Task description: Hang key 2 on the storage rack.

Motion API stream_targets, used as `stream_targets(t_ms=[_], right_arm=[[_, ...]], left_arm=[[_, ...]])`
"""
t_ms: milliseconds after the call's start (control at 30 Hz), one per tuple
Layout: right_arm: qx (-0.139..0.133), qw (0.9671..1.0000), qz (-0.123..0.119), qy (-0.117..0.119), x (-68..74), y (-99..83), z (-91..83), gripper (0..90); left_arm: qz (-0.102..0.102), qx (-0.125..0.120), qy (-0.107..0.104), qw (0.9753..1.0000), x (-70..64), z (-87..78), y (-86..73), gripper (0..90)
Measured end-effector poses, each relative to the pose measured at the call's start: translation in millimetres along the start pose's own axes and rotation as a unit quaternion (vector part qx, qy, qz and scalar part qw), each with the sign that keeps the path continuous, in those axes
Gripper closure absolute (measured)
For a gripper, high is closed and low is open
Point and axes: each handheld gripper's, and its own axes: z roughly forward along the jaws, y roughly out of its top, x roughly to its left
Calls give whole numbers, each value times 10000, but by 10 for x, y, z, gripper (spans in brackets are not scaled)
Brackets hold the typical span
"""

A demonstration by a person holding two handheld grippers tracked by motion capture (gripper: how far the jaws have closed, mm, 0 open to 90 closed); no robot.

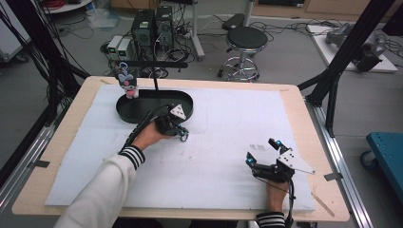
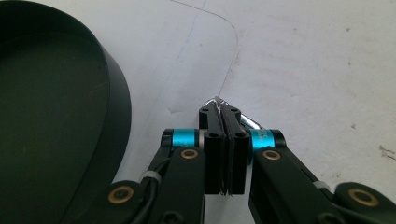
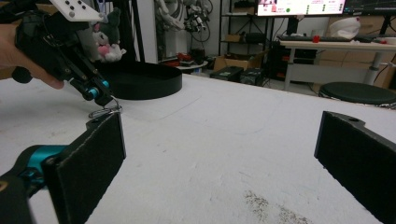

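**Left gripper pinches a small metal ring beside the tray**

The left gripper point(image 2: 223, 122), tilted down just right of the black tray point(image 1: 138, 113), is clamped on what looks like a thin metal ring point(image 3: 104, 111), probably lifting it trayward. The right gripper point(image 1: 263, 151) rests well away, jaws spread wide, holding nothing.

From my station: grey floor point(image 1: 285, 57) beyond the wooden table point(image 1: 294, 102), white foam mat point(image 1: 237, 118) covering its top. Black round stool point(image 1: 245, 39) on chrome legs behind. Computer towers point(image 1: 152, 26) with tangled cables on the floor. Black frame struts point(image 1: 349, 45) at right. Blue cart point(image 1: 387, 149) at the right edge. Lit monitor point(image 3: 299, 7) above a far desk point(image 3: 336, 46).
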Motion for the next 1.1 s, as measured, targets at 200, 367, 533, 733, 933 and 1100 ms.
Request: stream_targets(t_ms=[200, 367, 533, 733, 933, 1100], right_arm=[[-5, 10000, 6, -8, -1, 0, 1, 11], [-8, 10000, 5, -9, -4, 0, 1, 11], [-8, 10000, 8, -11, -3, 1, 2, 11], [17, 10000, 20, -6, 5, 1, -2, 12], [20, 10000, 13, -10, 6, 1, -2, 12], [22, 10000, 10, -10, 6, 1, -2, 11]], left_arm=[[-52, -44, 171, 9998, -14, -41, 18, 883], [-157, -263, 210, 9993, 21, -181, 33, 883], [-281, -603, 320, 9973, 54, -445, 70, 883], [-473, -1049, 561, 9918, 155, -840, 92, 883], [-485, -1262, 801, 9876, 236, -1178, 162, 883], [-492, -1338, 962, 9851, 305, -1377, 211, 883]])
